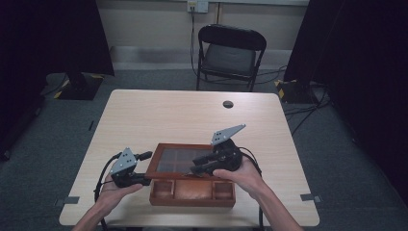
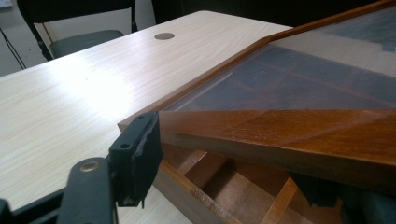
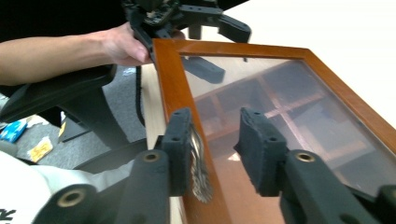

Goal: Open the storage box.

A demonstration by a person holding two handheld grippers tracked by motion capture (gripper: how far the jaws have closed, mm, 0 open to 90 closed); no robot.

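A wooden box (image 1: 192, 191) with several compartments sits at the table's near edge. Its glass-paned lid (image 1: 185, 146) is tilted up off the base (image 2: 219, 186). My left gripper (image 1: 146, 167) straddles the lid's near left corner, one jaw above and one below. In the left gripper view (image 2: 229, 163) its visible pad (image 2: 140, 144) presses the lid frame (image 2: 280, 135); the other jaw is half hidden under the wood. My right gripper (image 1: 195, 168) lies along the lid's front rail. Its jaws (image 3: 222, 149) stand apart either side of the rail (image 3: 168, 74), with a gap at the right pad (image 3: 259, 149). The left gripper (image 3: 210, 46) holds the far corner.
The light wooden table (image 1: 192, 115) stretches beyond the box, with a round cable hole (image 1: 228, 104) near its far edge. A black folding chair (image 1: 231, 53) stands behind the table. Dark curtains and stand bases flank both sides, and cables lie on the floor at the right.
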